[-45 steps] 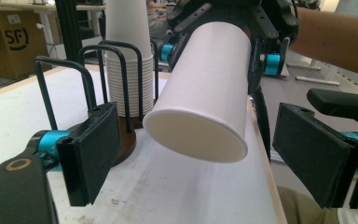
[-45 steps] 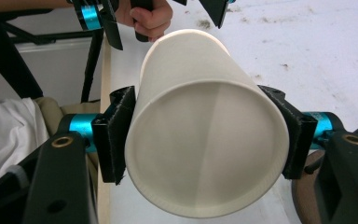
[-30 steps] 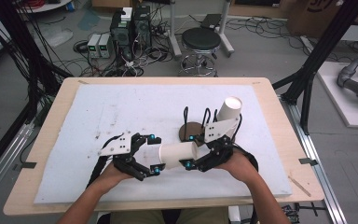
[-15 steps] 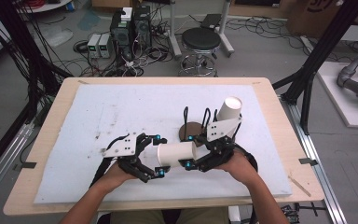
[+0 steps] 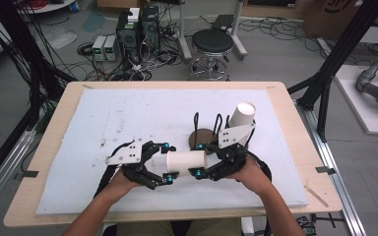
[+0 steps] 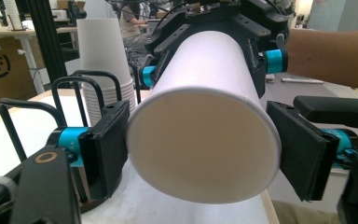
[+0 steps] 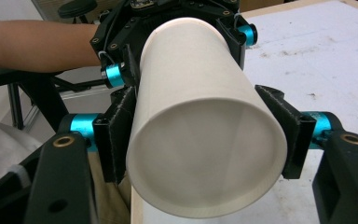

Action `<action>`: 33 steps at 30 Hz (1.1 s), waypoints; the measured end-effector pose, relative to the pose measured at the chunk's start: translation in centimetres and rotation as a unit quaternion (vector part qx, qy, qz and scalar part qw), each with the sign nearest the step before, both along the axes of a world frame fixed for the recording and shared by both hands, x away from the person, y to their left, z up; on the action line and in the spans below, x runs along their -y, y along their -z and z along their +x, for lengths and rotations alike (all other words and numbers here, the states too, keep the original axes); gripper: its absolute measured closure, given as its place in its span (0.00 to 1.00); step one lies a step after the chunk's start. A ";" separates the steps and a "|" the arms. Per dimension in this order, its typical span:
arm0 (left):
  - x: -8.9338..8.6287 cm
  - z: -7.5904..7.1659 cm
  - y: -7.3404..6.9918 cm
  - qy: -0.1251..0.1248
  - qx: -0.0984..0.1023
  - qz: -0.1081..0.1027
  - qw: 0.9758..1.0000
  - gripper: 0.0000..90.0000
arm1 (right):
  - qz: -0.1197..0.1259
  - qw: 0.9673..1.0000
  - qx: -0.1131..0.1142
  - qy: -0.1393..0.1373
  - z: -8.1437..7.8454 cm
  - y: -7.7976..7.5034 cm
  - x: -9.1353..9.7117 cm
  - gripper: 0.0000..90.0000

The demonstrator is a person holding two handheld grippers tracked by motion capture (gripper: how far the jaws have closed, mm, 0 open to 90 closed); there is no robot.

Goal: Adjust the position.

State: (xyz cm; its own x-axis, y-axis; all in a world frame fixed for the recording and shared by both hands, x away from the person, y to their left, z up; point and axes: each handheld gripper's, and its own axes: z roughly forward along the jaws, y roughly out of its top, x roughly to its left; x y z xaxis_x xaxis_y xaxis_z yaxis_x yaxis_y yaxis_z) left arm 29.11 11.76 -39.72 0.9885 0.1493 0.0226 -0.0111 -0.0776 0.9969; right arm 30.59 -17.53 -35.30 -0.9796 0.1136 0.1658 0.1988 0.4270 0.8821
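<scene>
Over the white mat (image 5: 128,113), our left gripper (image 5: 166,163) has just closed onto the paper cup (image 5: 186,162); our right gripper (image 5: 200,160) clamps the other end, ready to pull apart.

A fixed high camera above the near edge looks forward and down, taking in the whole bench (image 5: 54,147) and the floor beyond. A second camera rides the left tool (image 6: 200,154) and looks level across the bench, right up against the cup (image 6: 205,140), with the right tool (image 6: 209,46) at the cup's far end. A third rides the right tool (image 7: 205,149) and faces back the opposite way, equally close. All three share the cup (image 5: 186,163), held between the left tool (image 5: 170,164) and the right tool (image 5: 202,161).
</scene>
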 end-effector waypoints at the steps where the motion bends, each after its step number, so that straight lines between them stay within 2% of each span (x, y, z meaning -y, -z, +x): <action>1: 0.0 0.0 0.0 0.000 0.001 0.004 1.000 0.30 | 0.000 1.000 -0.001 -0.001 0.0 0.0 0.0 0.38; 4: 0.0 0.0 -0.3 0.000 0.001 0.007 1.000 0.30 | -0.008 1.000 0.000 0.004 -0.1 -0.1 -0.1 0.35; 7: 0.1 -0.1 -0.7 0.000 0.003 0.014 1.000 0.31 | -0.017 0.999 0.011 0.026 -0.3 -0.3 -0.4 0.22; 11: 0.1 0.0 -1.2 -0.003 0.002 0.032 0.999 0.31 | -0.019 0.999 0.025 0.033 -0.5 -0.8 -0.2 0.22; 15: -0.2 0.1 -1.7 -0.010 0.002 0.057 0.998 0.31 | -0.042 0.997 0.048 0.046 -0.9 -1.4 0.3 0.22; 17: -0.3 0.2 -2.0 -0.013 0.001 0.071 0.997 0.31 | -0.061 0.995 0.066 0.052 -1.1 -1.6 0.5 0.22; 22: -0.3 0.4 -2.8 -0.019 0.000 0.112 0.994 0.31 | -0.110 0.987 0.101 0.058 -1.4 -1.8 0.7 0.22; 26: -0.2 0.7 -3.5 -0.017 -0.002 0.143 0.990 0.31 | -0.136 0.982 0.124 0.053 -1.6 -2.2 0.4 0.22; 33: 0.3 0.9 -4.4 -0.014 -0.002 0.206 0.978 0.31 | -0.175 0.973 0.149 0.031 -1.3 -3.2 -1.4 0.22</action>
State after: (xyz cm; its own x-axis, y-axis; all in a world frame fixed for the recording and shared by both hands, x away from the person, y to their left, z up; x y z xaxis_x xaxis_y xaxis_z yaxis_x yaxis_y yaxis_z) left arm 30.05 11.43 -35.29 0.9842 0.1558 0.0837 0.0002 -0.4740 0.8805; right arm 29.24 -16.17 -32.12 -0.9676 0.1721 -0.1846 -0.0091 0.7070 0.7072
